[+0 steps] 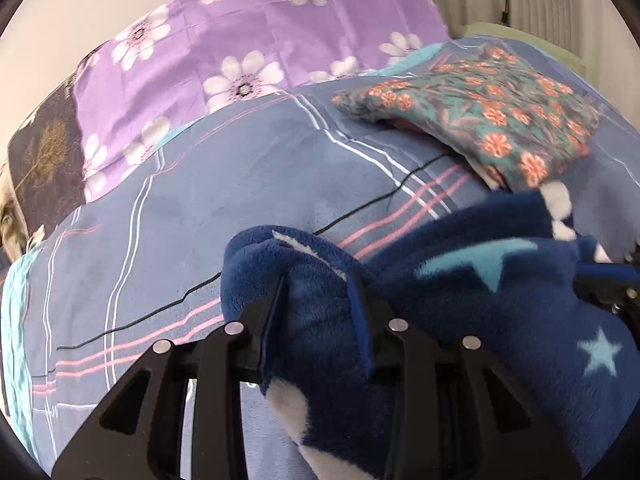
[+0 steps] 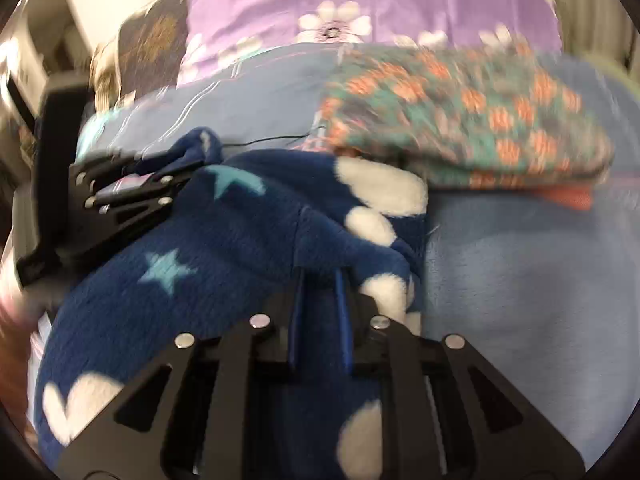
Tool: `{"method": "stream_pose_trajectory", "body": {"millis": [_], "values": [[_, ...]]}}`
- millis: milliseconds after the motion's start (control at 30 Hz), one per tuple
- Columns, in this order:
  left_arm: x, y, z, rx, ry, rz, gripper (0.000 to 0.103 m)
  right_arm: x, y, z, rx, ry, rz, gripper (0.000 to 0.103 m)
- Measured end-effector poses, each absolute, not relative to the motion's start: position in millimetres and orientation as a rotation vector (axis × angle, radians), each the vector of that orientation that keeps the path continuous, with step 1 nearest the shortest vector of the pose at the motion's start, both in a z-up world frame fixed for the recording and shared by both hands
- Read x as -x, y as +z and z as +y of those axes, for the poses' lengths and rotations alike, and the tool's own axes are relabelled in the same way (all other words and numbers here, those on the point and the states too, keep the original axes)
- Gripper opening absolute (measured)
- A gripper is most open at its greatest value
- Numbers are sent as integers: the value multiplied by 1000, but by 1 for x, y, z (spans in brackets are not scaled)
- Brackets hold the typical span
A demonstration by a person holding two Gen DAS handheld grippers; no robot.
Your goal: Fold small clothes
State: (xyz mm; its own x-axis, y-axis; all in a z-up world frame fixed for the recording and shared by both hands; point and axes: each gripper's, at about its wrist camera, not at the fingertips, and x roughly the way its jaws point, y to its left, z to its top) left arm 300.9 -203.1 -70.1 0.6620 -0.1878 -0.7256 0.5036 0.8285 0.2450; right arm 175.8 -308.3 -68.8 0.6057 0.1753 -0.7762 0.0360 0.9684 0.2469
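Note:
A dark blue fleece garment point(image 1: 480, 320) point(image 2: 224, 240) with light blue stars and white hearts lies bunched on the blue striped bed cover point(image 1: 200, 200) point(image 2: 520, 280). My left gripper point(image 1: 318, 288) point(image 2: 132, 176) stands a little open at the garment's left end, with a fold of fleece loose between its fingers. My right gripper point(image 2: 320, 292) point(image 1: 616, 280) is at the garment's right edge, its fingers close together and pinching the fleece. The right wrist view is blurred.
A folded teal garment with orange flowers point(image 1: 492, 120) point(image 2: 460, 120) lies just behind the fleece, with a red-orange piece point(image 2: 568, 196) under it. Behind that sit a purple cloth with white flowers point(image 1: 260, 40) point(image 2: 360, 0) and a dark cushion point(image 1: 44, 160) at the left.

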Motion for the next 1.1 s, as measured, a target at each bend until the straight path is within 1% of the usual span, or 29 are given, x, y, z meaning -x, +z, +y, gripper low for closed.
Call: {"method": "stream_pose_trajectory", "body": {"millis": [67, 167, 300, 400, 500, 533, 567, 600, 633, 667, 700, 767, 800, 833, 900, 967, 1033, 1100], "values": [[-299, -69, -206, -487, -409, 742, 31, -173, -67, -309, -240, 77, 914, 14], [-296, -63, -196, -446, -413, 738, 31, -169, -64, -302, -201, 67, 902, 14], [-275, -32, -169, -322, -459, 709, 39, -150, -49, -305, -204, 52, 858, 14], [-231, -1, -136, -192, -572, 683, 39, -121, -30, -315, -250, 3, 825, 17], [-182, 10, -116, -148, -667, 667, 44, -73, -8, -319, -303, 51, 757, 18], [-162, 9, -112, -152, -701, 670, 46, -52, -2, -315, -298, 76, 736, 18], [-148, 7, -111, -166, -727, 673, 52, -35, 1, -310, -288, 104, 724, 18], [-128, 2, -110, -195, -761, 671, 61, -25, 2, -305, -282, 129, 718, 18], [-116, -3, -111, -214, -781, 667, 64, -9, 1, -296, -280, 175, 719, 18], [-98, -12, -114, -257, -816, 662, 70, 3, -7, -290, -283, 213, 735, 21], [-88, -25, -119, -304, -827, 672, 74, 8, -14, -286, -285, 221, 756, 25], [-83, -56, -132, -353, -801, 740, 76, 5, -48, -279, -283, 188, 870, 25], [-84, -68, -136, -348, -801, 768, 77, 1, -67, -279, -295, 179, 904, 25], [-86, -75, -137, -313, -806, 774, 78, -3, -78, -280, -312, 177, 896, 25], [-92, -74, -132, -232, -808, 810, 78, -3, -73, -282, -330, 164, 896, 25], [-90, -68, -126, -202, -802, 808, 78, 3, -66, -281, -334, 159, 886, 25], [-85, -62, -121, -194, -792, 794, 78, 14, -60, -282, -341, 158, 871, 29], [-79, -55, -113, -172, -795, 785, 77, 23, -55, -291, -380, 153, 843, 41]]}}
